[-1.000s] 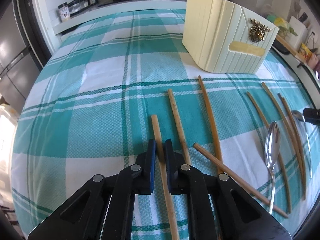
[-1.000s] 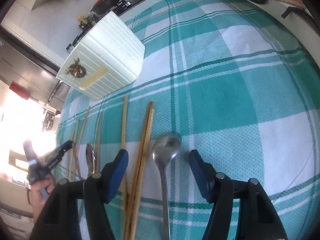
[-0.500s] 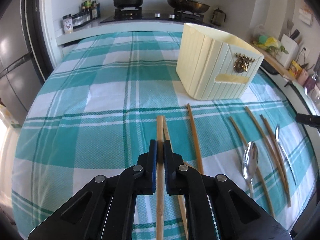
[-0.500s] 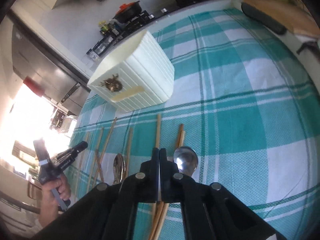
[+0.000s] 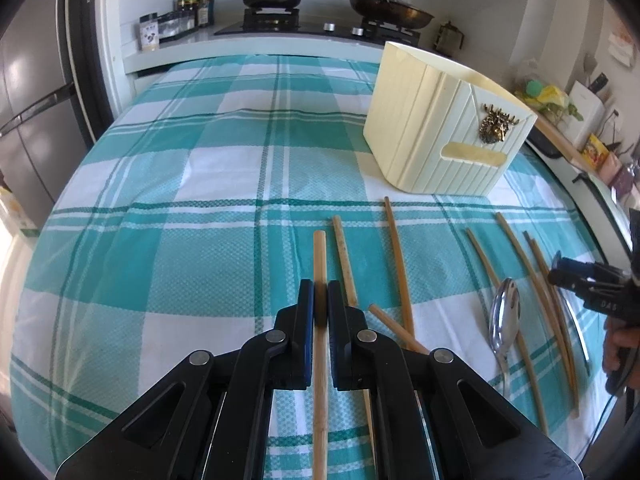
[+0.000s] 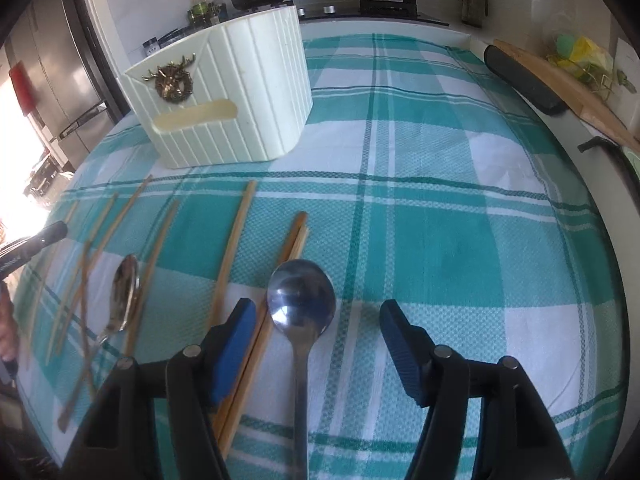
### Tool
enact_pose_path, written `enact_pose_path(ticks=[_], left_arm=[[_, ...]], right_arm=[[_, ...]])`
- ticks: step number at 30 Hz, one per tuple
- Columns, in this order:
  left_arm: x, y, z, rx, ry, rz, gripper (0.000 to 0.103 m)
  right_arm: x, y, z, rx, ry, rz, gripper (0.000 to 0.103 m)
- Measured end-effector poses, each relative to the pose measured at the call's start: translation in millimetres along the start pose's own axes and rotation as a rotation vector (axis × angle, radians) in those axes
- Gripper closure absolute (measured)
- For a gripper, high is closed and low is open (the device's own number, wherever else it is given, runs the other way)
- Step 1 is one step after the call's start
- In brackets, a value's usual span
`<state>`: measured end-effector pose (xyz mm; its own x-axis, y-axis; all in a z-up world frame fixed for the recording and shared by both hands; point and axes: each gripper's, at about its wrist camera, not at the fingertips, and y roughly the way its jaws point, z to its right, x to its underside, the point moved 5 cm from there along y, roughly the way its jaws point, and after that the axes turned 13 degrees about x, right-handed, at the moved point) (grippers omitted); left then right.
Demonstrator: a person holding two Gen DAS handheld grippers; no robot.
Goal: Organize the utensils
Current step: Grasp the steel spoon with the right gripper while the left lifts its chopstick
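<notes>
Chopsticks and spoons lie in a loose row on the checked tablecloth (image 5: 168,208), along the near edge of the table, in front of the cream utensil holder (image 5: 448,128). And the left gripper (image 5: 320,304) has one: its jaws are pressed together on a bamboo chopstick (image 5: 319,256), pinched partway along its length so the far end juts forward, probably to steer it into the holder. Just beside it lie a second chopstick (image 5: 344,260) and a third (image 5: 396,256); a shorter one lies crossed beneath them.

Over to the right gripper (image 6: 316,316), jaws spread and opening, straddling the bowl of a steel spoon (image 6: 302,300) without touching it, with a pair of chopsticks (image 6: 280,280) under its left finger. That looks like lining up a grab on the spoon.

Another spoon (image 6: 126,292) sits among scattered chopsticks toward the left edge in the right wrist view. The holder stands upright further back; its inside is hidden from both views, so its contents can't be told.
</notes>
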<state>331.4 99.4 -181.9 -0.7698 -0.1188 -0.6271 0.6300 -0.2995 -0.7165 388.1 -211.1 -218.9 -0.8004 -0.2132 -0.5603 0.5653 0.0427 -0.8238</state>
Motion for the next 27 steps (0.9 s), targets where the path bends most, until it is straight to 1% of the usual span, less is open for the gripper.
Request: enact_pose_path(ticks=[1,2,3,5,7,10,15,19,23,27], left_arm=[[0,1,-1,-0.003,-0.003,0.003,0.099],[0,1,-2,-0.004,-0.008,0.006,0.099],[0,1,-2,-0.004,-0.013,0.010,0.099],[-2,-3,-2,-0.003,-0.018,0.024,0.099],[-4,-10,0,0.002,-0.021,0.047,0.099],[-10,-26,5,0.017,-0.020,0.090,0.099],[-23,-56,17,0.082,-0.020,0.177,0.099],[-32,-78,24,0.128,-0.029,0.230,0.099],[-41,-91,27,0.159,-0.035,0.262,0.099],[-46,-103,27,0.193,-0.061,0.315,0.098]], right_arm=[[-2,0,-2,-0.012,-0.008,0.015,0.050],[-3,-1,-5,-0.039,-0.015,0.013,0.067],[-4,-2,-6,-0.047,-0.019,0.005,0.067],[-7,-11,-8,-0.035,-0.034,0.032,0.068],[-11,-29,-7,-0.016,-0.032,0.083,0.068],[-18,-66,-7,0.005,-0.037,0.178,0.068],[-27,-122,-5,0.020,-0.020,0.299,0.068],[-28,-153,0,0.026,0.015,0.373,0.068],[-31,-167,1,0.027,0.028,0.404,0.068],[-33,-169,4,0.029,0.033,0.412,0.069]])
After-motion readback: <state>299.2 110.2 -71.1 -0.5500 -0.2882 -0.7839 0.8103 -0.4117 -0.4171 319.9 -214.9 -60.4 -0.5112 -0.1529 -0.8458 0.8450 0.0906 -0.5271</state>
